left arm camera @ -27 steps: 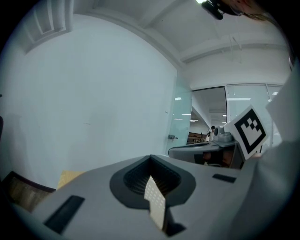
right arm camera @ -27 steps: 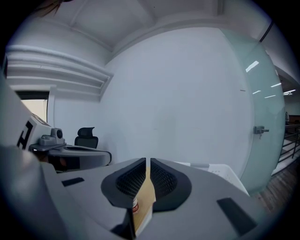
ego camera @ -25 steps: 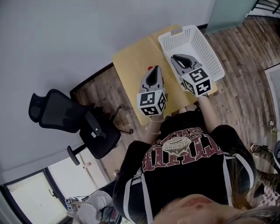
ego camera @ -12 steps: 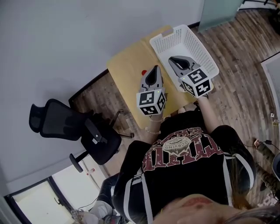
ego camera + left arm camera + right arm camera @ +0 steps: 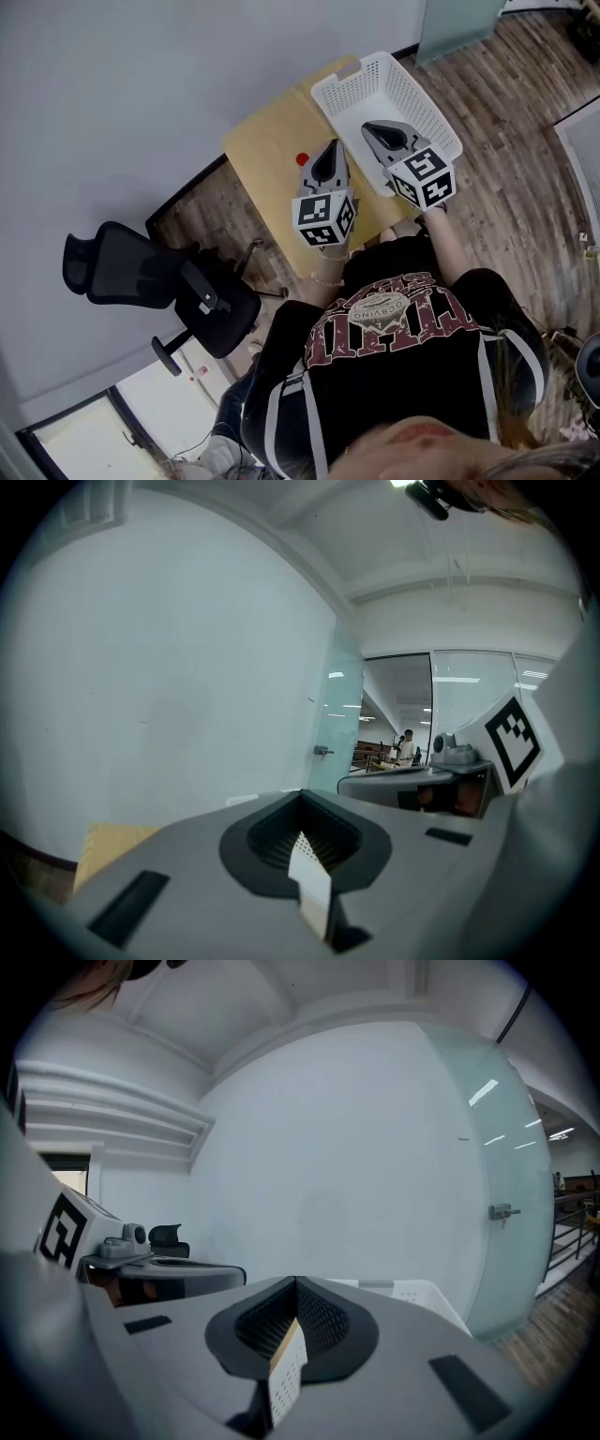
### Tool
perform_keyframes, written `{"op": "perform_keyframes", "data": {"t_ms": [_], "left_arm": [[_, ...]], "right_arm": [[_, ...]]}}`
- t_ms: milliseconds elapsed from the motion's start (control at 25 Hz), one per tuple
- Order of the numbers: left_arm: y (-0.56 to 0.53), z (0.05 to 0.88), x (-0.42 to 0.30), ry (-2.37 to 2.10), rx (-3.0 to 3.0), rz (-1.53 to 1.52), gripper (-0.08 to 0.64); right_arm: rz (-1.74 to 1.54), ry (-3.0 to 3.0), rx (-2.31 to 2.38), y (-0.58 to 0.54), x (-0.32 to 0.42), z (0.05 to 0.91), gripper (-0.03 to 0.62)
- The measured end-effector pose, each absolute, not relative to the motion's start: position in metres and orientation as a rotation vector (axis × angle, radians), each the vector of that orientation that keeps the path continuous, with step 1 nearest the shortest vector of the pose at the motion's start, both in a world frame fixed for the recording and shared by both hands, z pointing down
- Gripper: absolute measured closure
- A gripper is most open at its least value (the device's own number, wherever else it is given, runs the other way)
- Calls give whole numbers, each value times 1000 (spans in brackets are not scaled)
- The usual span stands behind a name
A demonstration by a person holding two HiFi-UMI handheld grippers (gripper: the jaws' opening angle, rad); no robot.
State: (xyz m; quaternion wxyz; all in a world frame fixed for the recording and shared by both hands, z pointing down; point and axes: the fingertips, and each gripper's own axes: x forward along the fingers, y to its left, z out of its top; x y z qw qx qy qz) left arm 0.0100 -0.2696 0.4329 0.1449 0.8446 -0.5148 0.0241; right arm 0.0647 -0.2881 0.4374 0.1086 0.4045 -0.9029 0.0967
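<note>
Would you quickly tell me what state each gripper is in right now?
Grey left gripper: closed, holding nothing.
Grey right gripper: closed, holding nothing.

basket [image 5: 394, 94] – white plastic lattice | table [image 5: 267, 150] – matt pale wood | left gripper [image 5: 330, 152], right gripper [image 5: 377, 128] matt grey plastic

We look along the right gripper [image 5: 296, 1286], its jaws closed against each other with nothing between them. Just past them shows the rim of a white basket [image 5: 417, 1291]. At the left, the left gripper [image 5: 220, 1272] reaches in level, a black chair [image 5: 165, 1234] behind it. Ahead stands a white wall [image 5: 337, 1176], with a glass door [image 5: 511, 1194] and wood floor [image 5: 562, 1309] at the right.
</note>
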Motion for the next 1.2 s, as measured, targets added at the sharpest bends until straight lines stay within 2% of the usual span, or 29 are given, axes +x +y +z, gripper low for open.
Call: {"op": "perform_keyframes", "data": {"t_ms": [1200], "left_arm": [[-267,435,11,-1478,2434,72,512]], "right_arm": [[275,-2620,1165,-284,66,448,574]]}}
